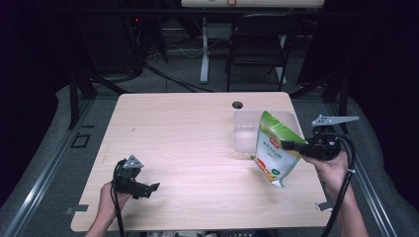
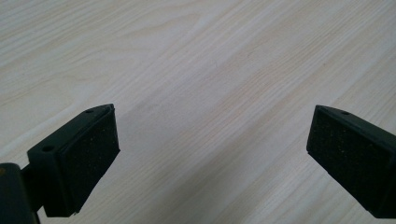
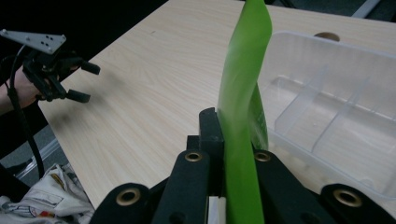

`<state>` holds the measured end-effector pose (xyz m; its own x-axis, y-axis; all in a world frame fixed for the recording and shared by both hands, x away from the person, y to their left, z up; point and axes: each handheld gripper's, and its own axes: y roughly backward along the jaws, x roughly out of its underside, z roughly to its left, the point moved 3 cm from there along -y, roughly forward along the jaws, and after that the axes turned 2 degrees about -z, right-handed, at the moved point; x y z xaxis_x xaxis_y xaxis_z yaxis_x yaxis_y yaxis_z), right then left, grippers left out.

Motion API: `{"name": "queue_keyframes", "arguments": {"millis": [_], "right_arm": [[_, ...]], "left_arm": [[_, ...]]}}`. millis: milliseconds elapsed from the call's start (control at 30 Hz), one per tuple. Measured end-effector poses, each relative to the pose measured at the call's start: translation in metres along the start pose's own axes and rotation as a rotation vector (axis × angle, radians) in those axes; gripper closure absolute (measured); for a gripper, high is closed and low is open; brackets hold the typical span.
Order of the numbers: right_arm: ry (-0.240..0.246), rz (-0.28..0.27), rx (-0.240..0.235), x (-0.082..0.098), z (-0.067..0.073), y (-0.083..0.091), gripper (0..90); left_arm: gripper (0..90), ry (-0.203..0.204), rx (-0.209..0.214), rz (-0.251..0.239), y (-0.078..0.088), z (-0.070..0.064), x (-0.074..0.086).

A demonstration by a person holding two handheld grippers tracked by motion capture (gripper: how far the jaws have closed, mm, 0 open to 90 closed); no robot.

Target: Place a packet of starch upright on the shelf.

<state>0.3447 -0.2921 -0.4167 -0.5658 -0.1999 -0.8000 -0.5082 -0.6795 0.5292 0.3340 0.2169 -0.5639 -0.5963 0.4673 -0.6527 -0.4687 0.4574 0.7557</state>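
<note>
I see the green and white printed stand-up pouch (image 1: 274,148) held up at the right side of the light wooden worktop (image 1: 188,143), tilted, its lower corner close above or touching the surface; I cannot tell which. My right gripper (image 1: 291,145) has its jaws closed on the pouch's right edge; in the right gripper view the green film (image 3: 243,121) runs edge-on straight up between the jaws. Just behind the pouch sits a clear plastic compartment box (image 1: 244,129), open-topped, with thin dividers (image 3: 327,112) showing in the right gripper view; the pouch overlaps its front right part in the high view. A small dark round hole (image 1: 237,104) lies in the worktop beyond the box. My left gripper (image 1: 148,188) hovers at the near left of the worktop, well apart from the pouch, jaws spread wide with nothing between them; the left gripper view gives bare wood grain between the two black pads (image 2: 91,158).
</note>
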Motion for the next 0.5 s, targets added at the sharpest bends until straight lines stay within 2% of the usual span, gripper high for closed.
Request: {"name": "queue_keyframes", "arguments": {"millis": [33,200,267,500], "right_arm": [[-0.005,-0.016,0.006,-0.002,-0.001,0.004,90.0],[0.005,-0.029,0.034,-0.012,-0.004,0.015,90.0],[0.004,-0.035,0.036,-0.014,-0.004,0.016,90.0],[0.014,-0.054,0.069,-0.027,-0.005,0.022,90.0]], "left_arm": [[2.3,-0.004,0.0,0.002,0.0,0.0,0.0],[1.6,-0.001,0.008,0.003,-0.001,0.001,0.0],[1.5,0.005,0.007,-0.011,0.0,0.001,0.0],[1.5,0.002,0.01,-0.008,-0.001,0.0,0.0]]}}
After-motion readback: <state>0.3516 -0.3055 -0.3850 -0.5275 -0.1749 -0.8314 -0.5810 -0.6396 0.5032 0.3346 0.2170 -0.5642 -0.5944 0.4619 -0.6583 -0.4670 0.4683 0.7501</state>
